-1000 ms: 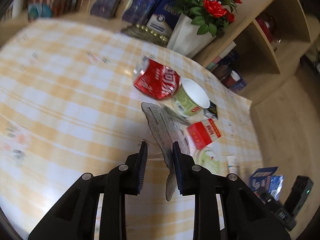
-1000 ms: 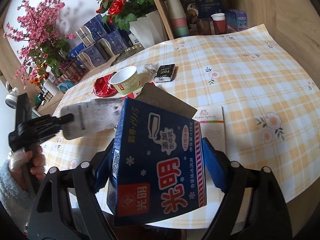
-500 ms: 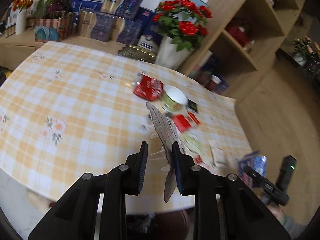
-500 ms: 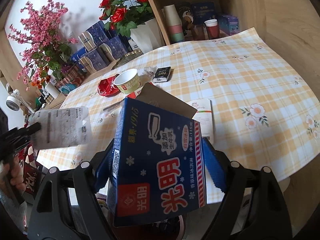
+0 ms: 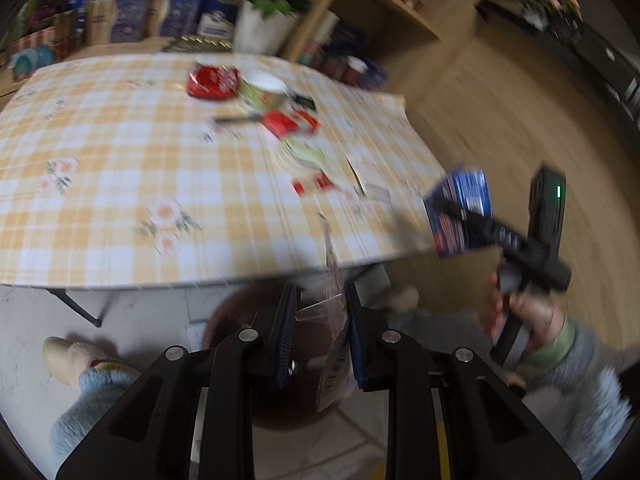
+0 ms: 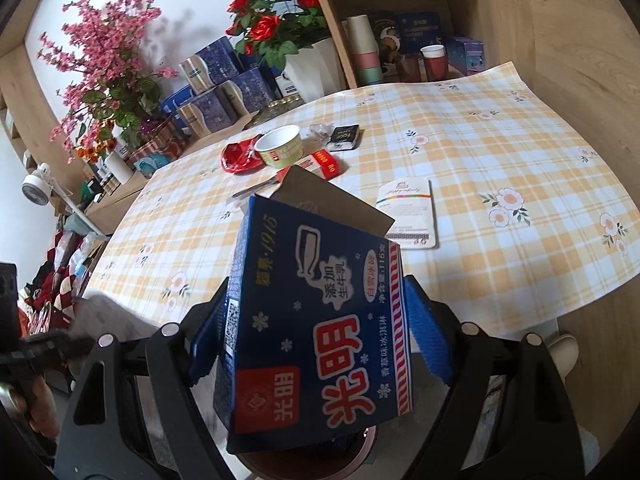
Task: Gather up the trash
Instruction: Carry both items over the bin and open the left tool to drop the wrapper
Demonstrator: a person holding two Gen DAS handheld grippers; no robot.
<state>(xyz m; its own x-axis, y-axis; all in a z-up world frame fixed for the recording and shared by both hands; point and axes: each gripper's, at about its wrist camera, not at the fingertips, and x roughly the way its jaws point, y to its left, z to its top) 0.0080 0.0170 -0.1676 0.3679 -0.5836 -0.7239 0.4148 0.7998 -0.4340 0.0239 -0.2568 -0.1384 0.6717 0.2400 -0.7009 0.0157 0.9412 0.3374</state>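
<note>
In the right wrist view the right gripper (image 6: 316, 344) fills the lower half of the frame, its blue pads pressed against both sides of a blue ice-cream carton (image 6: 316, 320) with its brown top flap open; what the carton contains cannot be seen. Directly under the carton, at the bottom centre, the rim of a dark reddish-brown bin (image 6: 360, 446) shows, and its contents are hidden by the carton.

In the left wrist view, which is blurred, the left gripper (image 5: 320, 336) sits at the lower centre with its fingers narrow, and a thin printed plastic wrapper (image 5: 332, 344) stands on edge between them, lying against the right-hand pad. The same brown bin (image 5: 224, 320) lies behind and below the fingers; its inside is too dark to read.

On the yellow checked table (image 6: 500, 152), in the middle of the right wrist frame, a green paper cup (image 6: 280, 150) lies tilted with its white inside showing nothing in it. A flattened red can (image 6: 240, 156) touches its left side, a red and white box (image 6: 322, 162) lies just in front, a small black packet (image 6: 342, 137) sits to its right, and a white sachet (image 6: 410, 214) lies apart toward the frame centre.

On the shelf at the upper right stand stacked paper cups (image 6: 364, 48) and a red cup (image 6: 434, 62).
</note>
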